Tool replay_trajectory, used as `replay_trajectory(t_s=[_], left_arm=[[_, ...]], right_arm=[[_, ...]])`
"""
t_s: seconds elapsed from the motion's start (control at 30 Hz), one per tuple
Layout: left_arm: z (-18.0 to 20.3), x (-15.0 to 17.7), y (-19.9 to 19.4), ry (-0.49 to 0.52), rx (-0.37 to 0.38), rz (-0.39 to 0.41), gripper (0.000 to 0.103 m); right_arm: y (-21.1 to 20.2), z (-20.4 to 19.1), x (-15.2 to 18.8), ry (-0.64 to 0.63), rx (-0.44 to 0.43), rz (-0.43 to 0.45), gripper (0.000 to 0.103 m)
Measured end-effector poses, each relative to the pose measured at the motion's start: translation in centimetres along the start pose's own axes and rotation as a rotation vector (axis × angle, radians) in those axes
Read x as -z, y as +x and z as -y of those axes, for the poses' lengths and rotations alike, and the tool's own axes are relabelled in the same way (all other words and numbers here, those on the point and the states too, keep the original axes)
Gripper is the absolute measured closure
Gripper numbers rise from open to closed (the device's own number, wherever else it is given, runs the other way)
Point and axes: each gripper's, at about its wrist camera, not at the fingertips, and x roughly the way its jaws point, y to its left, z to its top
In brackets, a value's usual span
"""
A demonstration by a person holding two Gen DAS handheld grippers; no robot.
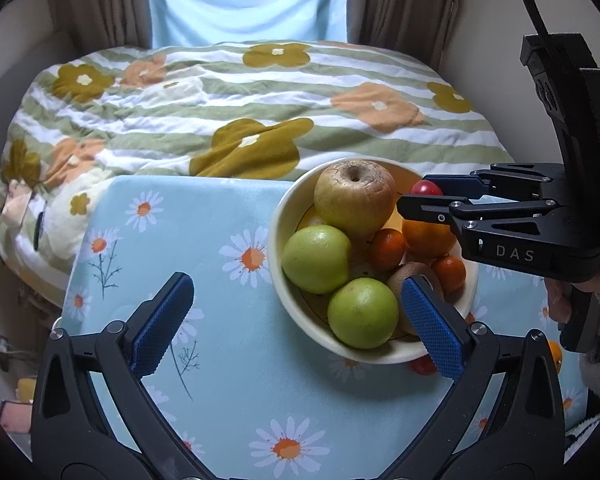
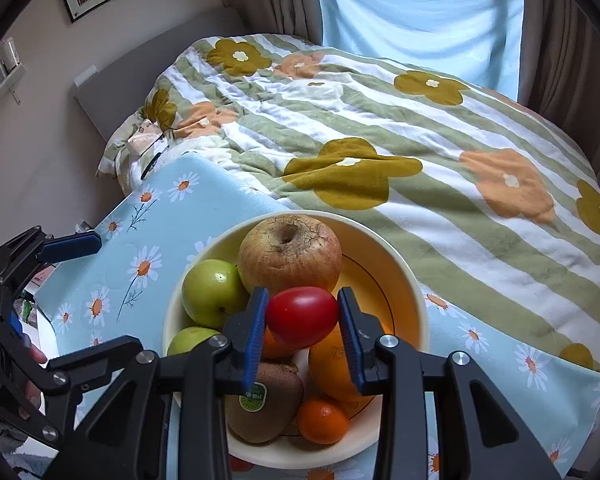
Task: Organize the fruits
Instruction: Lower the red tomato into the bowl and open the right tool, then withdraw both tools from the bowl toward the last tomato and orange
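On the bench's daisy-print blue cloth beside the bed, my right tool (image 2: 302,322) clenches a small red oval tomato (image 2: 302,317) directly above the cream ceramic fruit bowl (image 2: 412,300); my left tool (image 1: 296,320) hangs released nearby.

The tablecloth (image 1: 228,360) is light blue with white daisies; the blanket (image 1: 260,92) has green stripes and orange flowers.

A small red fruit (image 1: 422,366) peeks from under the cream ceramic bowl (image 1: 284,216); the brown fuzzy kiwi (image 1: 404,280) sits half hidden behind a claw pad.
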Motion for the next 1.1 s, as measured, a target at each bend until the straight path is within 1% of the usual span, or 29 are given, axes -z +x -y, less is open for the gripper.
replay_trajectory(t_s=[0.13, 0.17, 0.2, 0.23, 0.27, 0.3, 0.37, 0.57, 0.73, 0.8, 1.0, 1.1], left_arm=[[-0.4, 0.4, -0.3, -0.005, -0.003, 0.001, 0.000], [-0.5, 0.5, -0.5, -0.005, -0.002, 0.003, 0.000], [-0.5, 0.5, -0.6, -0.005, -0.002, 0.006, 0.000], [-0.6, 0.6, -0.8, -0.004, -0.002, 0.008, 0.000], [-0.7, 0.7, -0.9, -0.004, -0.001, 0.011, 0.000], [-0.9, 0.8, -1.1, -0.005, 0.000, 0.013, 0.000], [-1.1, 1.1, -1.4, -0.005, 0.004, 0.015, 0.000], [-1.5, 1.8, -2.7, 0.009, 0.019, 0.033, 0.000], [-1.8, 2.1, -4.7, 0.033, 0.036, 0.066, 0.000], [-1.9, 2.3, -5.7, 0.045, 0.043, 0.079, 0.000], [-2.3, 2.8, -8.1, 0.064, 0.058, 0.102, 0.000], [-2.2, 3.1, -9.2, 0.084, 0.069, 0.116, 0.000]], right_arm=[[0.2, 0.0, 0.0, -0.014, 0.006, 0.006, 0.069], [0.1, -0.2, 0.1, -0.018, 0.006, 0.009, 0.059], [0.0, -0.3, 0.1, -0.022, 0.008, 0.016, 0.045], [-0.1, -0.3, 0.2, -0.023, 0.011, 0.022, 0.039], [-0.3, -0.4, 0.2, -0.024, 0.011, 0.027, 0.026], [-0.4, -0.5, 0.3, -0.022, 0.011, 0.033, 0.016], [-0.9, -0.7, 0.5, -0.018, 0.013, 0.045, 0.011], [-2.1, -1.4, 1.2, 0.002, 0.051, 0.057, 0.011], [-4.4, -2.4, 1.4, 0.036, 0.094, 0.093, 0.011], [-5.3, -2.9, 1.7, 0.054, 0.097, 0.099, 0.011], [-7.9, -5.0, 3.0, 0.078, 0.160, 0.114, 0.011], [-9.6, -5.7, 4.0, 0.116, 0.188, 0.124, 0.011]])
